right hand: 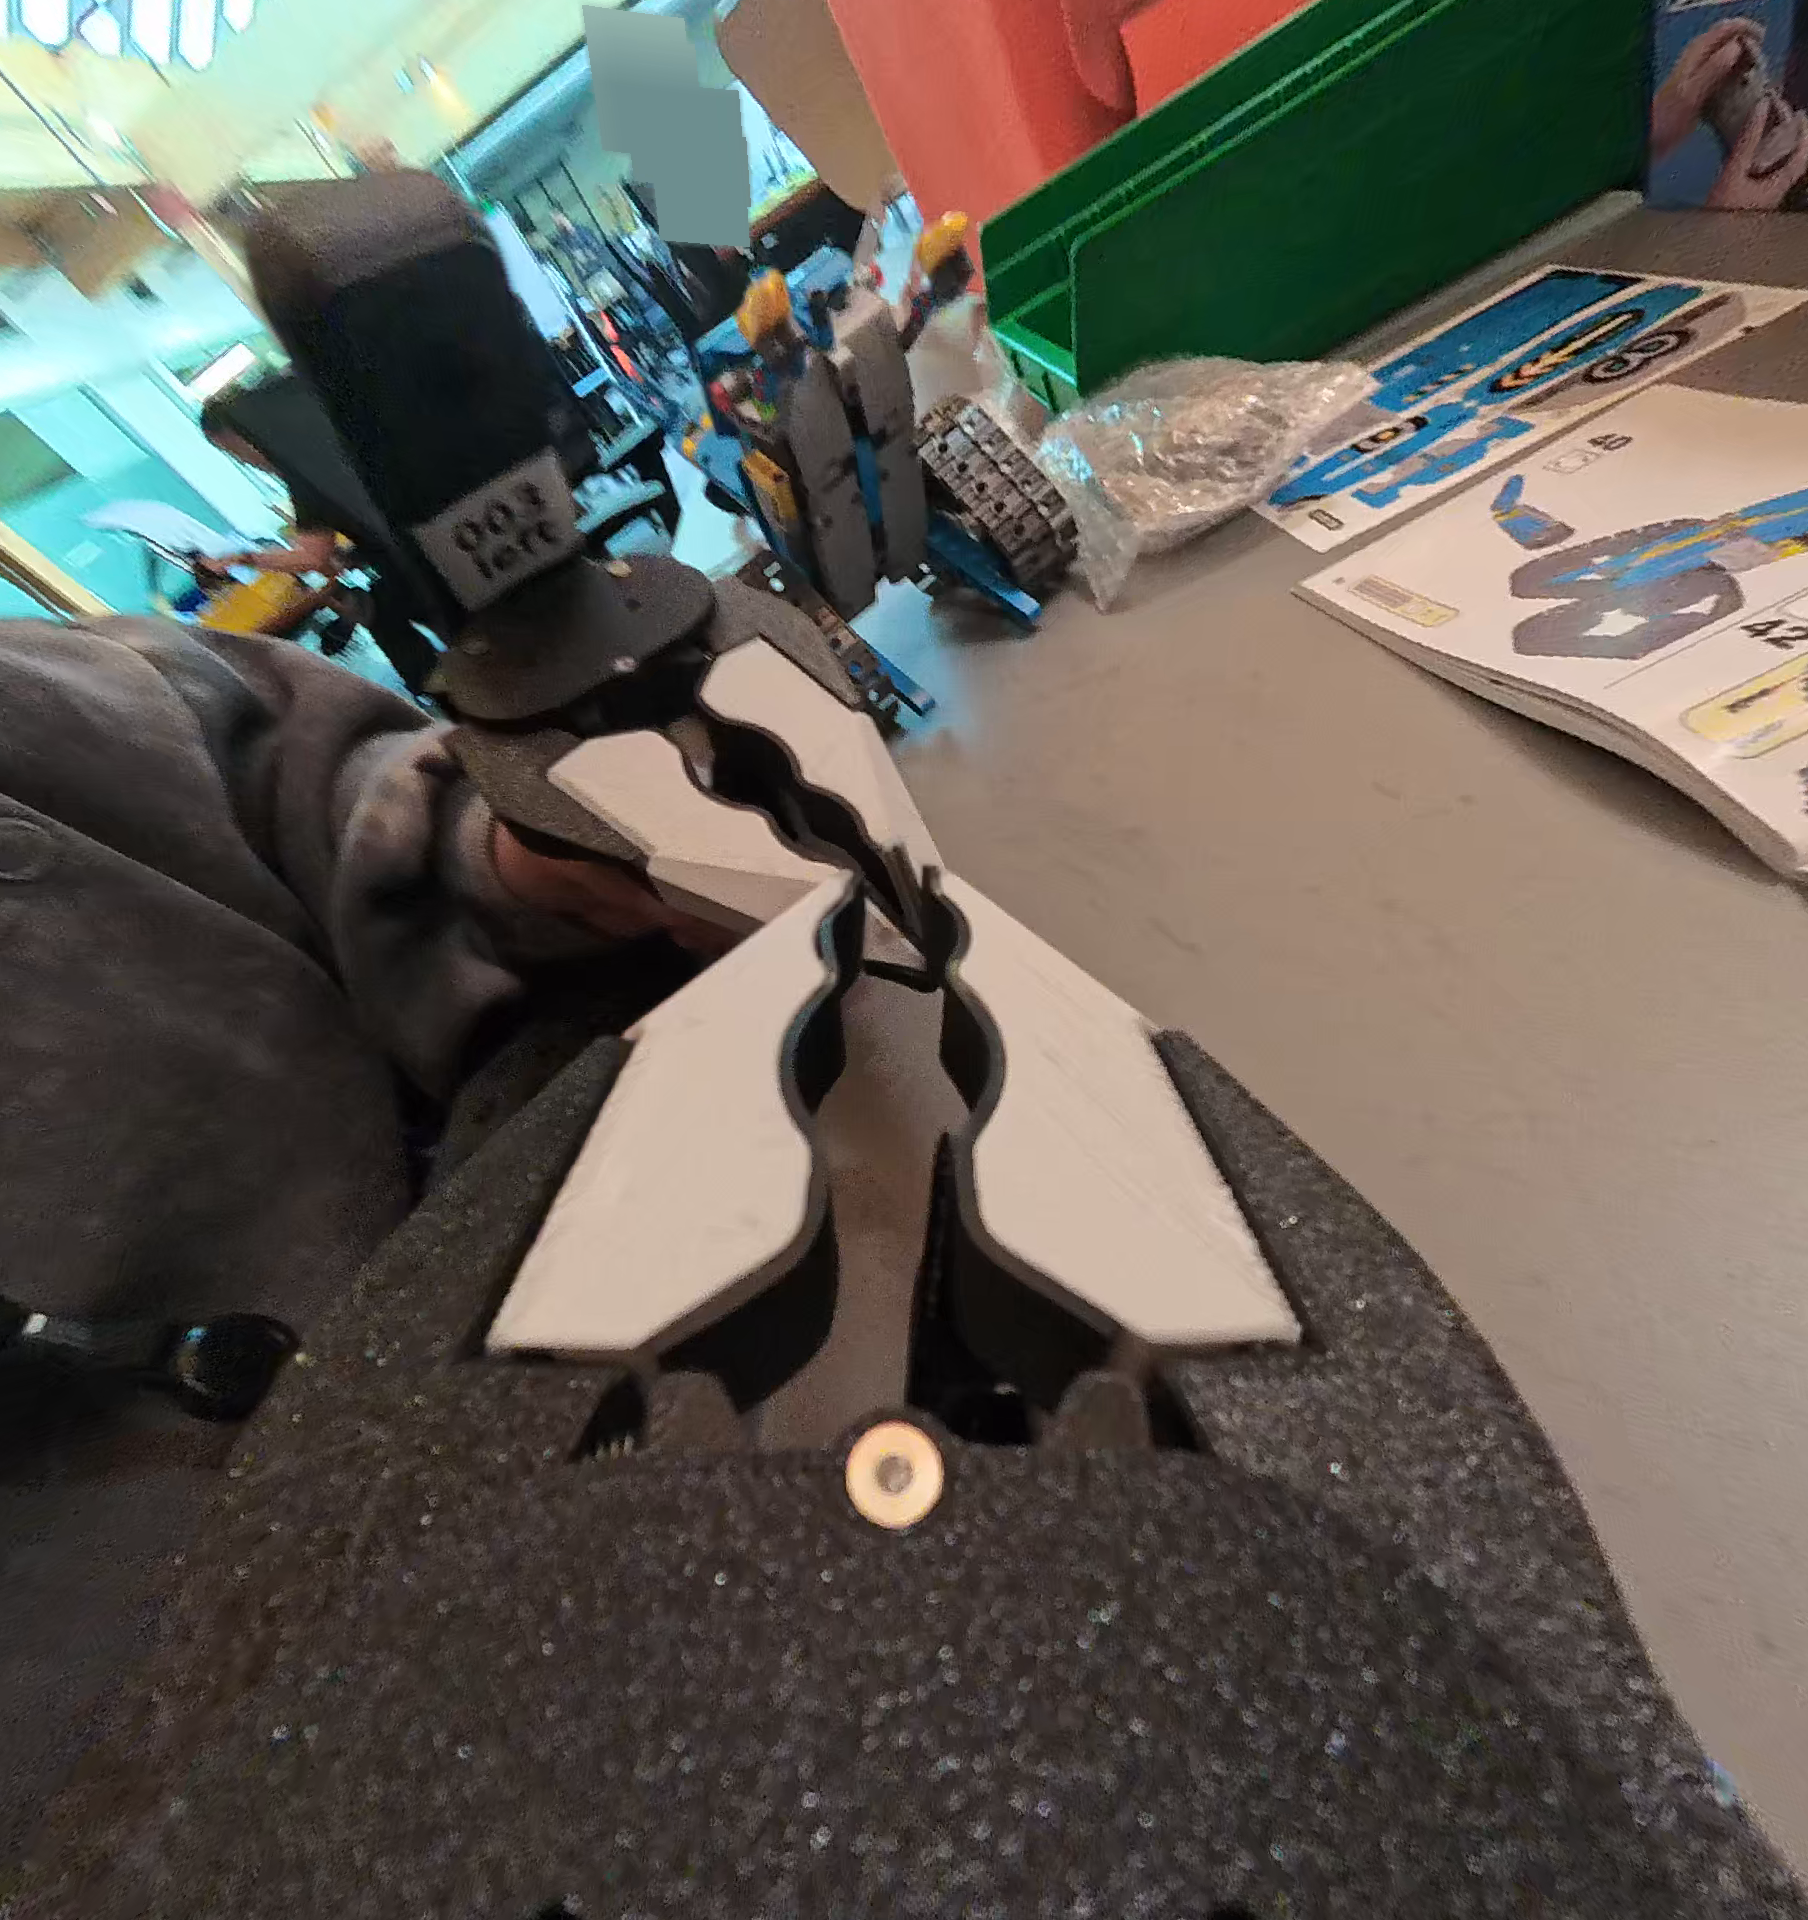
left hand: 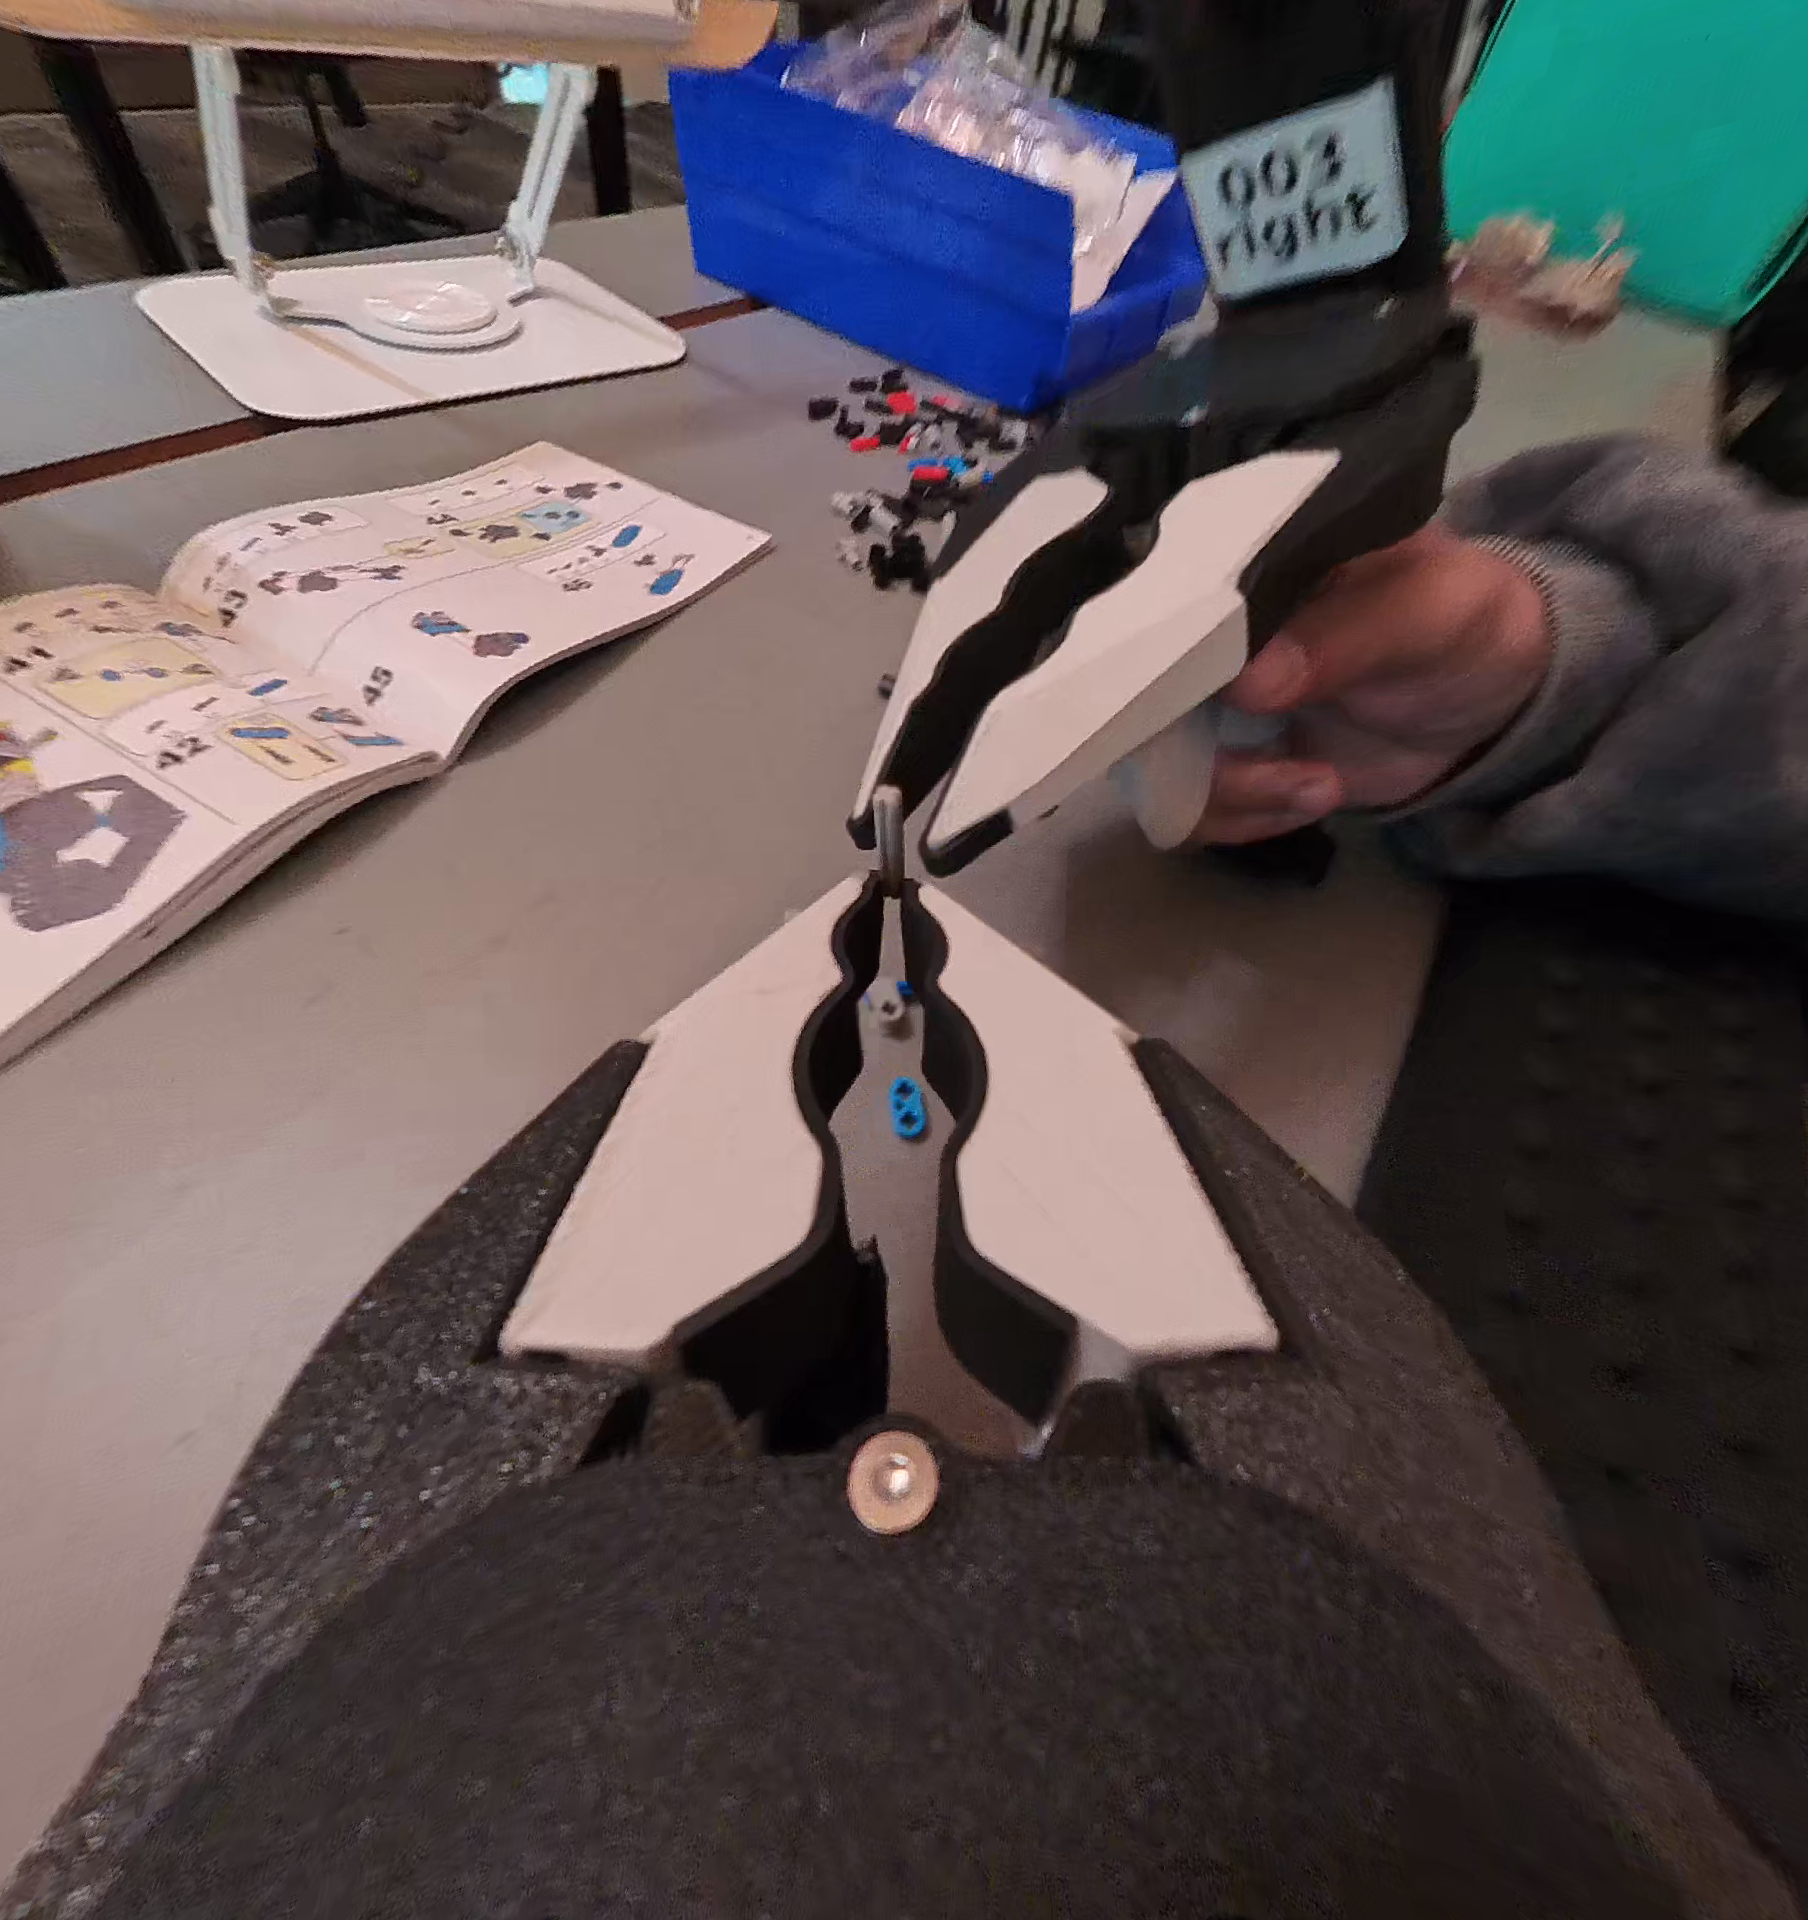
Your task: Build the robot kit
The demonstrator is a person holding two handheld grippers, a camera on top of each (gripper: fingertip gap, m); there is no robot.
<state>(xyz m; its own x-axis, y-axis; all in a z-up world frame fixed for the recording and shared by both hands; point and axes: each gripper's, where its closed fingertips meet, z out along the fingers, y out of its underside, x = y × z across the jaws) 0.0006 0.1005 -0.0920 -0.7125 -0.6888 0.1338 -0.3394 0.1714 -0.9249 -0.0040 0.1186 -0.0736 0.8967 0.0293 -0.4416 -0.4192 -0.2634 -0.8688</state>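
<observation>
My left gripper [left hand: 889,891] is shut on a small grey pin [left hand: 887,826] that sticks out past its tips, held above the grey table [left hand: 464,1039]. My right gripper [left hand: 912,844] comes in from the upper right, held by a person's hand [left hand: 1399,675]. Its tips stand narrowly apart on either side of the pin, the left tip beside it. In the right wrist view my right gripper [right hand: 900,885] shows the same narrow gap, with the left gripper's tips [right hand: 908,878] and a thin dark piece in it. A small blue piece [left hand: 908,1107] and a tiny grey piece [left hand: 887,1003] lie on the table below.
An open instruction booklet [left hand: 360,644] lies to the left, also seen in the right wrist view [right hand: 1658,644]. A pile of small pieces [left hand: 910,468] sits before a blue bin [left hand: 879,239] of plastic bags. A part-built blue and grey model [right hand: 838,468], a crumpled bag [right hand: 1191,447] and a green bin [right hand: 1295,208] stand farther off. Only a small space, under 4 cm, lies between the two pairs of fingers. From the left gripper's tips to the small blue piece [left hand: 908,1107] is close to 7 centimetres.
</observation>
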